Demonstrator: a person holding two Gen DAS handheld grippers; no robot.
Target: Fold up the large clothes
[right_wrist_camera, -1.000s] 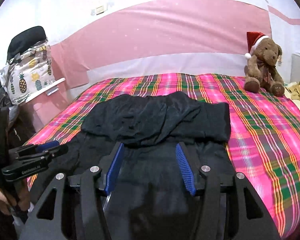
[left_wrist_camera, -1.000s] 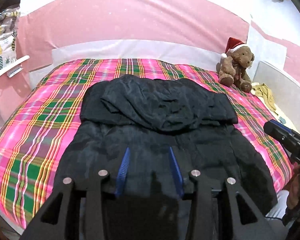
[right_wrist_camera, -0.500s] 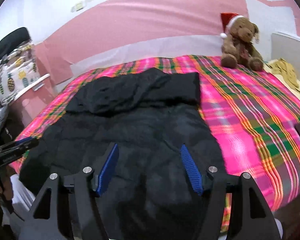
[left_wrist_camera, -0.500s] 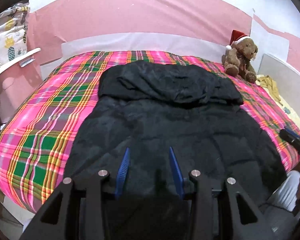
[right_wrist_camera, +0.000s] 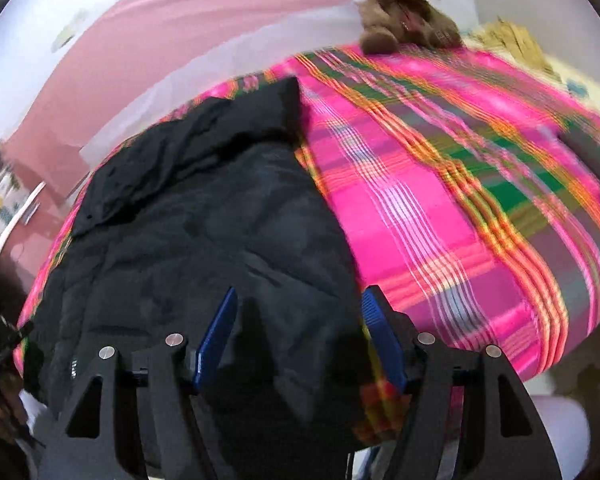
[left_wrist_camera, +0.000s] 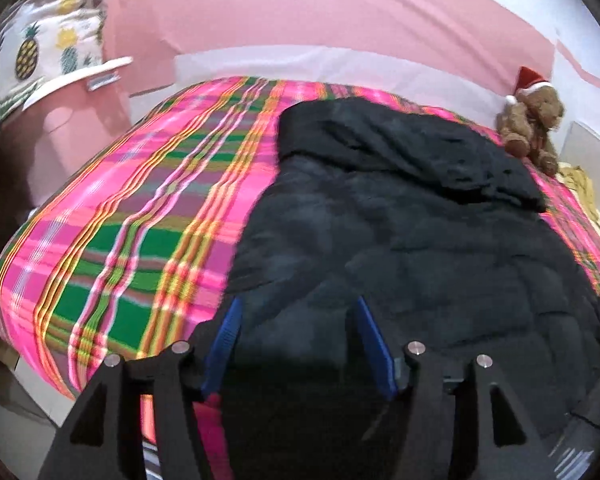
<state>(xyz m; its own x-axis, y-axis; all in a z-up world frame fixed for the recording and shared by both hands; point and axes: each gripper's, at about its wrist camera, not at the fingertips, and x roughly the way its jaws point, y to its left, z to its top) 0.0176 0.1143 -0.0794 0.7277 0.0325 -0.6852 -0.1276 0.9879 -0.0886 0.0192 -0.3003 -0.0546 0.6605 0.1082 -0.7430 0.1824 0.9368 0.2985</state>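
So the black puffy coat (left_wrist_camera: pixel 400 240) lies flat on the plaid bed (left_wrist_camera: pixel 140 216), the left gripper (left_wrist_camera: pixel 296 340) is opening over its near hem, the right gripper (right_wrist_camera: pixel 296 332) gapes empty there too, and next up looks like pinching both corners.

Left tool (left_wrist_camera: pixel 298 342) tilted downward, jaws opening — right tool (right_wrist_camera: pixel 298 334) likewise tilted, jaws apart.
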